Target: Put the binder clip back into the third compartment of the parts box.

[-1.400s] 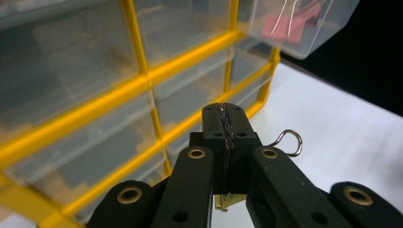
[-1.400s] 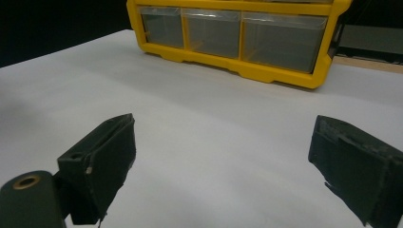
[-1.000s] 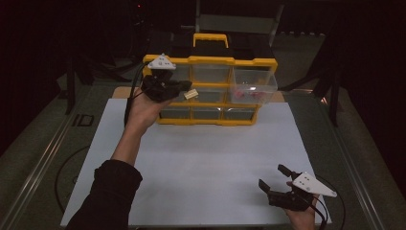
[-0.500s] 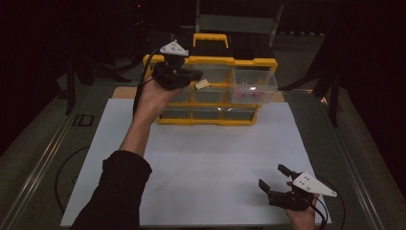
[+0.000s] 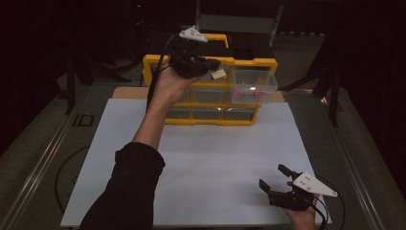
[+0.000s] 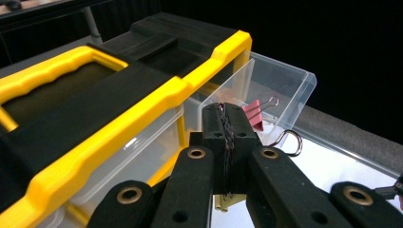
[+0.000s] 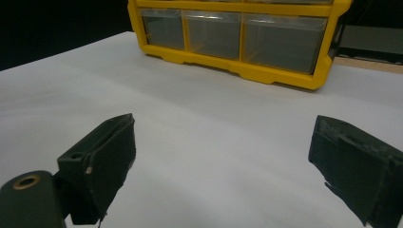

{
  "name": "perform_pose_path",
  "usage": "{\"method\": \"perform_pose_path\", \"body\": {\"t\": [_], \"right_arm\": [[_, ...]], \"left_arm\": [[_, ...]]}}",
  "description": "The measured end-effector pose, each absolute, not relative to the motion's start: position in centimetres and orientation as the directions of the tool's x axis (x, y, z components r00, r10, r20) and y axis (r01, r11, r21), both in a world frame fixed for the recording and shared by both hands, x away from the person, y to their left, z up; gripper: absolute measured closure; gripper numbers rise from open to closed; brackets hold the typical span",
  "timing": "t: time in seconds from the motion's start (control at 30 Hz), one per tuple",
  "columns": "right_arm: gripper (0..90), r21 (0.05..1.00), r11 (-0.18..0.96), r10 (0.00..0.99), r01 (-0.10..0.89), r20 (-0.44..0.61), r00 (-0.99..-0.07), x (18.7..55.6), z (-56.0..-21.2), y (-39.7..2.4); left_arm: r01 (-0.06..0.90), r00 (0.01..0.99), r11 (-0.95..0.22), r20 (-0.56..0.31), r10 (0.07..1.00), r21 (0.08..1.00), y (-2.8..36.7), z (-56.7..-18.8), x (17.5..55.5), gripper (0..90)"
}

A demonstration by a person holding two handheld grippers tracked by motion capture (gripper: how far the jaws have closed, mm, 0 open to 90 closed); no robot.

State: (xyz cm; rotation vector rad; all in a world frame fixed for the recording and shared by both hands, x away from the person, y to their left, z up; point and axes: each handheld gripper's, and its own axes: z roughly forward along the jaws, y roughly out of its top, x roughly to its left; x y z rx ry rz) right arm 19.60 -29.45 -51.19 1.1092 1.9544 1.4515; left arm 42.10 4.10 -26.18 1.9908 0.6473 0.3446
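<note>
High view: pulled-out clear drawer (image 5: 253,85) holds pink clips; left claw (image 5: 210,64) pressed together, right claw (image 5: 279,178) apart.

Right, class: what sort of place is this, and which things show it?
Probably a lab or recording bench: a white sheet covers the table, a yellow drawer organiser stands at the back, and the surroundings are dark.

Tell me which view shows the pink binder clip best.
The left gripper view: the pink binder clip lies close inside the pulled-out clear drawer, its wire handles visible. The high view shows pink blurs there. The right gripper view faces the lower drawers.
</note>
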Motion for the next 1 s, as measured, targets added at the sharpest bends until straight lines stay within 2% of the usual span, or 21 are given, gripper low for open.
{"method": "perform_pose_path", "body": {"t": [0.37, 0.57, 0.6, 0.67, 0.7, 0.73, 0.77, 0.83, 0.9, 1.0], "right_arm": [[8.3, 0.938, 0.113, 0.817, 0.329, 0.1, -0.567, 19.6, -51.1, -29.5], [8.3, 0.938, 0.112, 0.817, 0.328, 0.101, -0.568, 19.5, -51.1, -29.5], [8.3, 0.938, 0.112, 0.817, 0.328, 0.101, -0.568, 19.5, -51.1, -29.5], [8.3, 0.939, 0.108, 0.817, 0.326, 0.103, -0.567, 19.4, -51.1, -29.6], [8.3, 0.94, 0.103, 0.818, 0.325, 0.106, -0.565, 19.4, -51.0, -29.8], [8.3, 0.94, 0.103, 0.818, 0.325, 0.106, -0.565, 19.4, -51.0, -29.8], [8.3, 0.941, 0.098, 0.818, 0.324, 0.109, -0.565, 19.4, -51.0, -29.8], [8.3, 0.942, 0.097, 0.818, 0.321, 0.108, -0.565, 19.5, -51.0, -29.9], [8.3, 0.941, 0.099, 0.819, 0.325, 0.109, -0.563, 19.4, -51.0, -29.8], [8.4, 0.94, 0.101, 0.819, 0.325, 0.106, -0.564, 19.5, -51.0, -29.7]], "left_arm": [[0.302, 0.826, -0.347, -0.062, 0.56, 0.888, 0.7, -25.7, 42.7, 89.7], [0.335, 0.82, -0.291, -0.125, 0.559, 0.896, -1.4, -26.9, 43.2, 87.8], [0.335, 0.82, -0.291, -0.125, 0.559, 0.896, -1.4, -26.9, 43.2, 76.2], [0.366, 0.804, -0.285, -0.146, 0.577, 0.886, -1.4, -27.4, 43.5, 43.3], [0.388, 0.764, -0.291, -0.129, 0.632, 0.874, -1.0, -27.9, 43.7, 33.7], [0.388, 0.764, -0.291, -0.129, 0.632, 0.874, -1.0, -27.9, 43.7, 26.4], [0.406, 0.752, -0.28, -0.144, 0.643, 0.87, -0.6, -28.1, 43.8, 26.4], [0.424, 0.732, -0.281, -0.143, 0.666, 0.861, 0.3, -28.6, 44.0, 15.9], [0.433, 0.724, -0.294, -0.135, 0.677, 0.852, 1.0, -29.0, 44.0, 10.3], [0.434, 0.714, -0.307, -0.116, 0.691, 0.847, 2.3, -29.6, 43.9, 7.9]]}}
